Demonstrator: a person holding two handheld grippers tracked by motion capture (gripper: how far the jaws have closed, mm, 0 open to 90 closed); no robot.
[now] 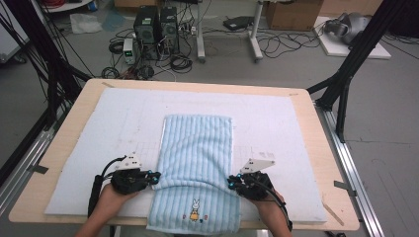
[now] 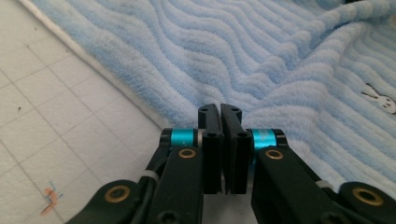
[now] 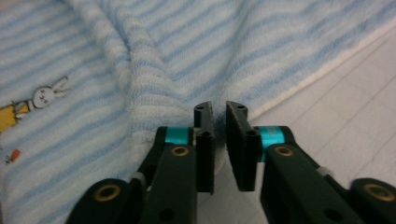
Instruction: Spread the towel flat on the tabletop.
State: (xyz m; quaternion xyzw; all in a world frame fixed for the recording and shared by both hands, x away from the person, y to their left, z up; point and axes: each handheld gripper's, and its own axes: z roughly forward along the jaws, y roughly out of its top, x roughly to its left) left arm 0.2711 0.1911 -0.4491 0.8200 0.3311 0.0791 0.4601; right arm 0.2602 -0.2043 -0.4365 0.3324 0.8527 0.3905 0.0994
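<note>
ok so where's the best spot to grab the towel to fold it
Take the towel by its two long side edges near the rabbit end, one gripper from each side, jaws level with the mat. Those thin hems lie flat and exposed there, easy to pinch.

— What's on my left gripper view?
— My left gripper (image 2: 220,112) has its jaws pressed together at the edge of the light blue striped towel (image 2: 243,51). A rabbit embroidery (image 2: 379,99) sits right of them, the gridded mat (image 2: 70,126) left.
</note>
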